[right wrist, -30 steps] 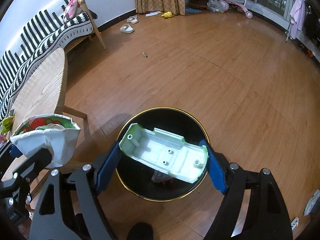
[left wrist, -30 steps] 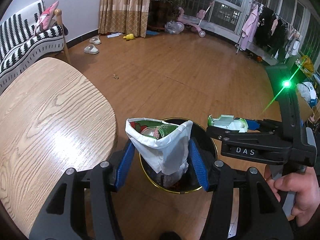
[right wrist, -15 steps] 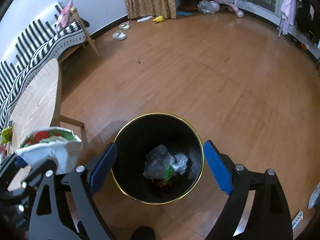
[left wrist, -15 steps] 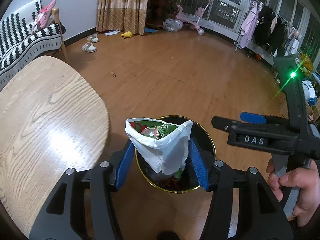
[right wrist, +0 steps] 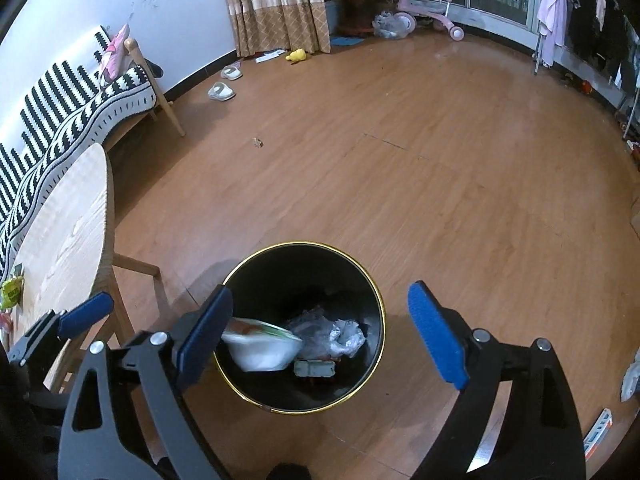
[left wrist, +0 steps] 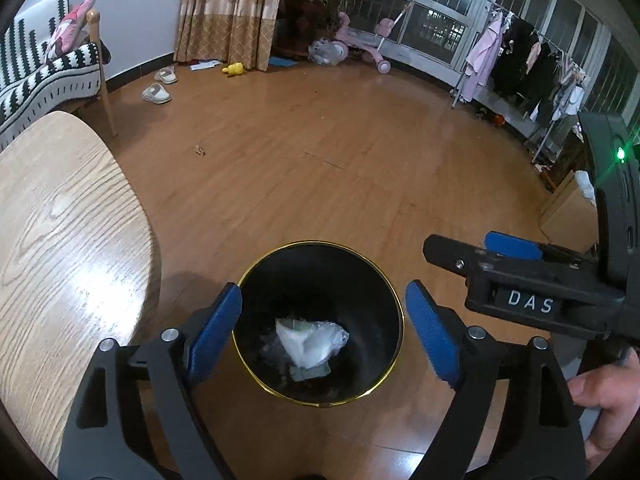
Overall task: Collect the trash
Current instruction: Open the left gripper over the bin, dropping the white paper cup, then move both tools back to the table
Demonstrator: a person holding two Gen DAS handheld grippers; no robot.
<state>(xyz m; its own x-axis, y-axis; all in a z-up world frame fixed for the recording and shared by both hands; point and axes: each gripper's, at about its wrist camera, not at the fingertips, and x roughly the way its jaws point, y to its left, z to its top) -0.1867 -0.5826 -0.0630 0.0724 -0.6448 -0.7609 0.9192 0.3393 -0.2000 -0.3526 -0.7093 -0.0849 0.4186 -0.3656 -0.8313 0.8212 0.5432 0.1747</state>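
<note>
On the wooden floor (left wrist: pixel 320 168), just beside the rounded edge of the wooden table (left wrist: pixel 60 240), stands a black trash bin (left wrist: pixel 394 308) with a gold rim. The left gripper (left wrist: pixel 324 320) hangs above its mouth with its blue-padded fingers (left wrist: pixel 214 326) spread wide, one on either side of the opening and nothing between them. Inside the bin, in the left wrist view, lies a white paper container (left wrist: pixel 308 340) with a green and red printed lining (blurred, so its exact shape is hard to tell), resting on crumpled clear plastic (left wrist: pixel 336 334) and a small pale green piece (left wrist: pixel 310 372) at the bottom.

The right gripper (right wrist: pixel 320 332) is likewise over the bin (right wrist: pixel 372 308), its fingers (right wrist: pixel 436 340) wide apart and holding nothing. From this side the white container (right wrist: pixel 262 346) sits against the left part of the bin's interior, next to the clear plastic (right wrist: pixel 340 334) and the green piece (right wrist: pixel 314 368). The left gripper's blue fingertip (right wrist: pixel 86 314) shows at the lower left, in front of the table (right wrist: pixel 60 240), on which a small yellow-green wrapper (right wrist: pixel 12 292) lies near the frame edge.

In the left wrist view the right gripper's body (left wrist: pixel 532 292) reaches in from the right, marked "DAS", with the person's right hand (left wrist: pixel 604 400) on its handle.

Farther off are a black-and-white striped sofa (right wrist: pixel 72 120), a pair of slippers (left wrist: pixel 160 88), a yellow toy (left wrist: pixel 234 69), patterned curtains (left wrist: pixel 232 12), a pink tricycle (left wrist: pixel 360 40) and a rack of hanging clothes (left wrist: pixel 520 60).
</note>
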